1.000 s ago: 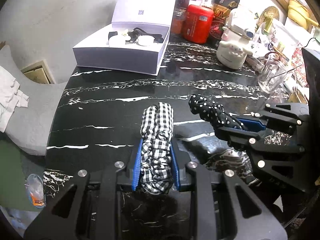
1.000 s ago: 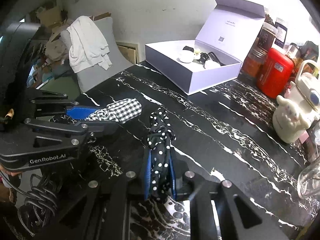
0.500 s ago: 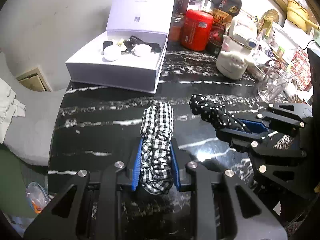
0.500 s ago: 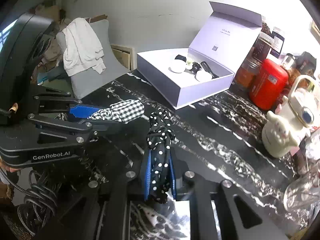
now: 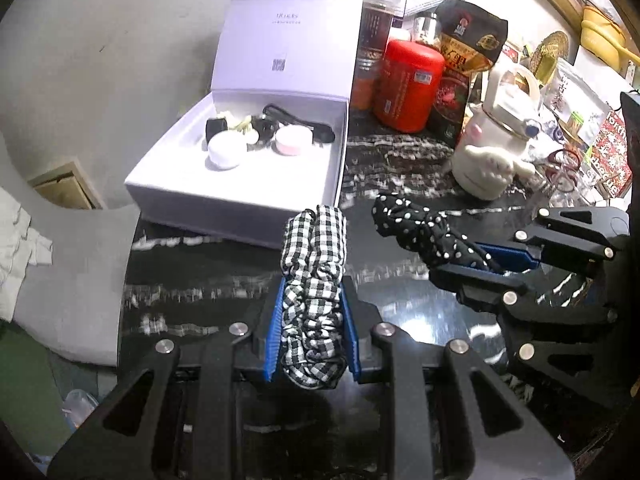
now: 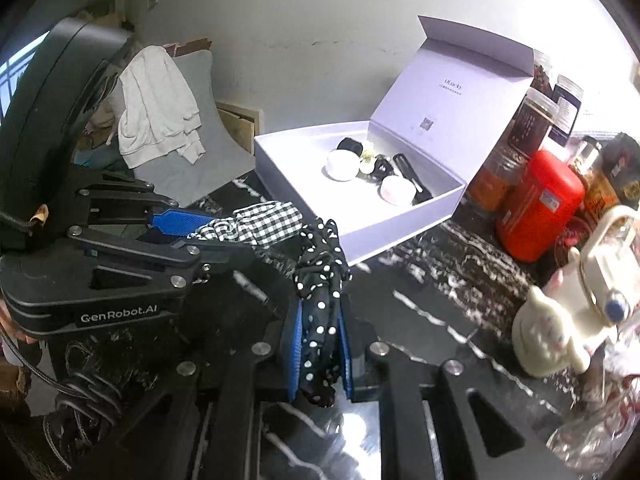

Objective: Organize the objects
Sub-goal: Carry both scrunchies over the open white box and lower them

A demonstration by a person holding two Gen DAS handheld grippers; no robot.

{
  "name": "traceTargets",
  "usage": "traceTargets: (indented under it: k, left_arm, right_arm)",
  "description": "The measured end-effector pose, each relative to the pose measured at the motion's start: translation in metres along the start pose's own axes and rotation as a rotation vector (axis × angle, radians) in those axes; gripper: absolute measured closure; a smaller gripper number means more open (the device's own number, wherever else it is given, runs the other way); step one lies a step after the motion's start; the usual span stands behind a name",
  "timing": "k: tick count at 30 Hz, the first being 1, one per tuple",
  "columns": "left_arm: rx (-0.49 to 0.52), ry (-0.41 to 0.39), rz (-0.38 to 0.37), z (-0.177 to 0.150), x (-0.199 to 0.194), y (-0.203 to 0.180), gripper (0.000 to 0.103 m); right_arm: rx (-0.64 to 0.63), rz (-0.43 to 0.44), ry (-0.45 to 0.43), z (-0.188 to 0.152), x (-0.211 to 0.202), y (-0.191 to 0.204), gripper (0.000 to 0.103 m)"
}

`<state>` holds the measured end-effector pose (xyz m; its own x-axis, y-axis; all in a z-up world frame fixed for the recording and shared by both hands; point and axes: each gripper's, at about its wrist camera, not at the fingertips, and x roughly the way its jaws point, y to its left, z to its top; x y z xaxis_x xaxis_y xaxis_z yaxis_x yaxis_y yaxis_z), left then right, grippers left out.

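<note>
My left gripper (image 5: 313, 304) is shut on a black-and-white checked scrunchie (image 5: 314, 256), held above the black marble table just in front of the open white box (image 5: 240, 184). My right gripper (image 6: 319, 344) is shut on a black polka-dot scrunchie (image 6: 322, 276), to the right of the left one. The polka-dot scrunchie (image 5: 420, 232) and the right gripper (image 5: 486, 262) also show in the left wrist view; the checked scrunchie (image 6: 260, 224) and the left gripper (image 6: 188, 232) show in the right wrist view. The box (image 6: 360, 240) holds small white jars and dark items.
A red canister (image 5: 408, 84), jars and snack bags stand behind the box. A white character-shaped kettle (image 5: 492, 152) and a clear glass (image 5: 564, 176) stand at the right. A grey chair with white cloth (image 6: 160, 108) is beyond the table's left edge.
Both grippers have moved forward over the table toward the white box, each still holding its scrunchie. The box now looms larger and closer.
</note>
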<state>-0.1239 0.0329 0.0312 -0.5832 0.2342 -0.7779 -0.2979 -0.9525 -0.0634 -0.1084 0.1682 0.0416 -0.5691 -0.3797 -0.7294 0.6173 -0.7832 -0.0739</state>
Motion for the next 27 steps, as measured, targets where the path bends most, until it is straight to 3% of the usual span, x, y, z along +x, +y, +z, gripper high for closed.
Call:
traceTargets:
  k: [17, 27]
  left_arm:
    - [-0.019, -0.023, -0.017, 0.073, 0.048, 0.027, 0.079]
    - [-0.027, -0.07, 0.037, 0.115, 0.071, 0.044, 0.079]
  right_arm:
    - [0.028, -0.034, -0.024, 0.064, 0.042, -0.046, 0.088]
    - [0.044, -0.058, -0.049, 0.101, 0.071, -0.07, 0.088]
